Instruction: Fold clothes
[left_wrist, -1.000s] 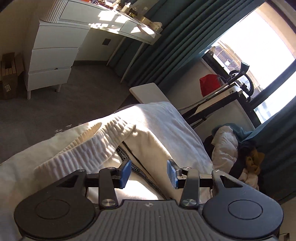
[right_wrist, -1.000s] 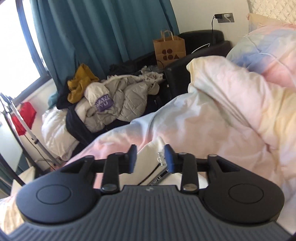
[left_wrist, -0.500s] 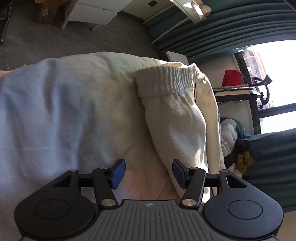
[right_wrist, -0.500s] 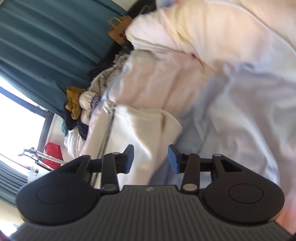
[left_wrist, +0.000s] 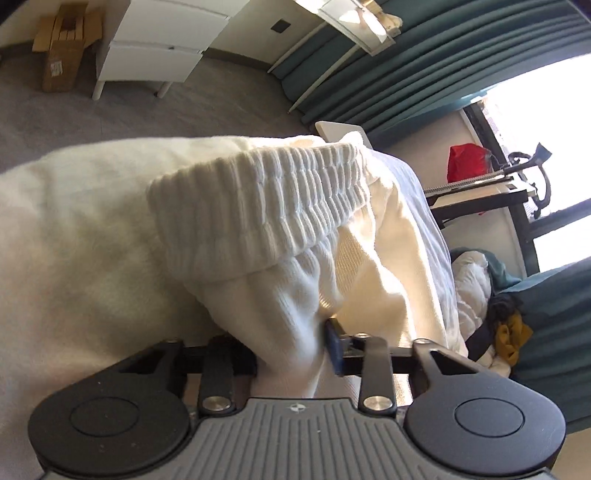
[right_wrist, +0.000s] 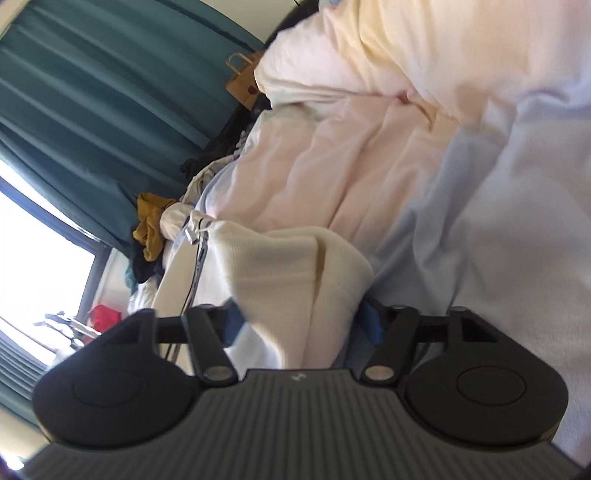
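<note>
A cream-white knit garment (left_wrist: 280, 229) with a ribbed cuff (left_wrist: 266, 199) lies on the bed. In the left wrist view, a fold of its sleeve sits between the blue pads of my left gripper (left_wrist: 291, 350); the jaws stand wide around the cloth and the left pad is hidden behind it. In the right wrist view, a thick folded corner of the same garment (right_wrist: 295, 269) sits between the pads of my right gripper (right_wrist: 303, 325), jaws wide around it. A zipper with a black edge (right_wrist: 195, 254) runs along the garment.
A pastel duvet (right_wrist: 424, 129) covers the bed. A pile of clothes (right_wrist: 151, 225) lies by the teal curtains (right_wrist: 92, 92). A white dresser (left_wrist: 159, 44), a cardboard box (left_wrist: 62, 48), a dark rack (left_wrist: 491, 188) and a paper bag (right_wrist: 243, 81) stand around the bed.
Both grippers have moved forward onto the garment; cloth now lies between the pads of each, where before the gaps were empty. Both views have tilted and come closer.
</note>
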